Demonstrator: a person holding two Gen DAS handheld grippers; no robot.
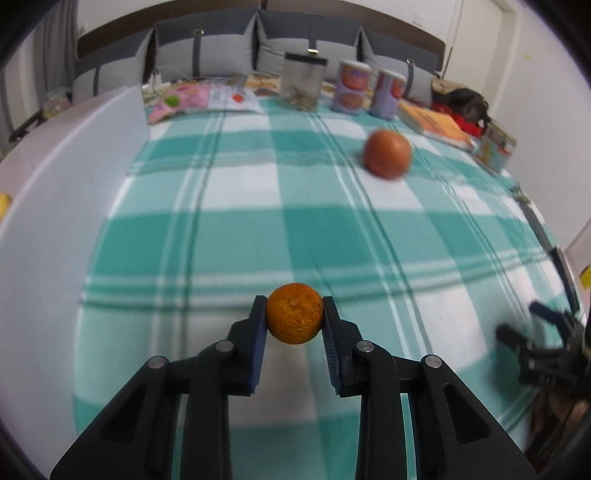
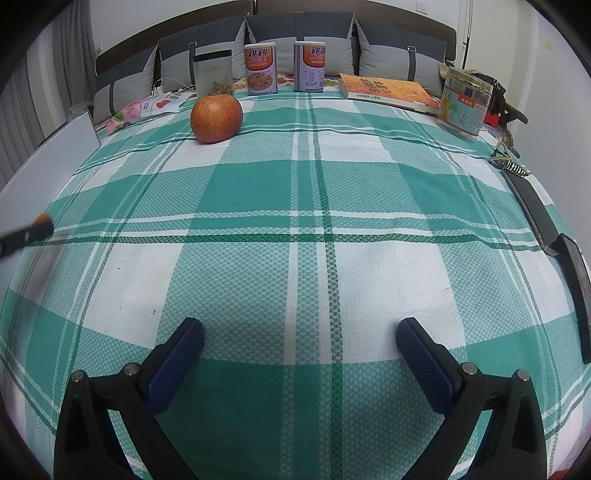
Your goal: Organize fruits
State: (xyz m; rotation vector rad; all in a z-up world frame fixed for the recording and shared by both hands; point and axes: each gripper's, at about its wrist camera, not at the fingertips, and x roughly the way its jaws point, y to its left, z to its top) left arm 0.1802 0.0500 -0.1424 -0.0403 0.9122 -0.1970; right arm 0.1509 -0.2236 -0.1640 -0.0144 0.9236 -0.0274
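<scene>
The left tongs are closed on a small orange, their blue pads pressing on both sides of the fruit, which is held above the green-and-white checked cloth covering the surface. Farther off and to the right of it, an apple sits alone on the cloth, blurred in the left wrist view; in the right wrist view the same apple lies at far left, just in front of a clear bag. The right tongs stand wide open with nothing between them, low over a bare patch of cloth in the near middle; they also show as a dark blurred shape at the near right edge of the left wrist view. Along the far edge stand two printed cans, a book lying flat, and a clear labelled jar to the right. Grey cushions line the back. A white board lies along the left side.
</scene>
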